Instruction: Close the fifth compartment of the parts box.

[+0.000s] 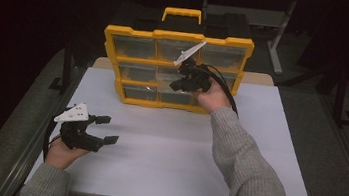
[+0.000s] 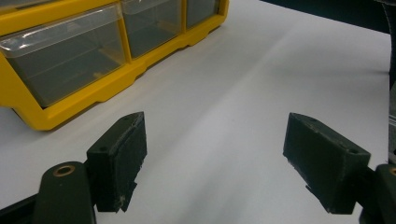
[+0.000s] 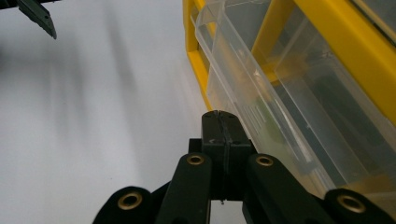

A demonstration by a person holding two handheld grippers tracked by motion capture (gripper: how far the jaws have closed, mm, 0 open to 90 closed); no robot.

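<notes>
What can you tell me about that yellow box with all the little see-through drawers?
The yellow box looks like plastic, with a yellow handle on top and rows of clear drawers in a yellow frame. It stands upright at the far side of the white table, drawer fronts facing the person. The drawers look mostly empty, though glare blurs them. The shut right gripper is at its lower middle drawers; whether it touches one is unclear.

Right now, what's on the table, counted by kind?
Yellow organizer: 1
Clear drawers in it: 9, as far as the high view shows; the right gripper hides part of them
Grippers: 2, left gripper open, right gripper shut at a drawer
Total: 12
</notes>
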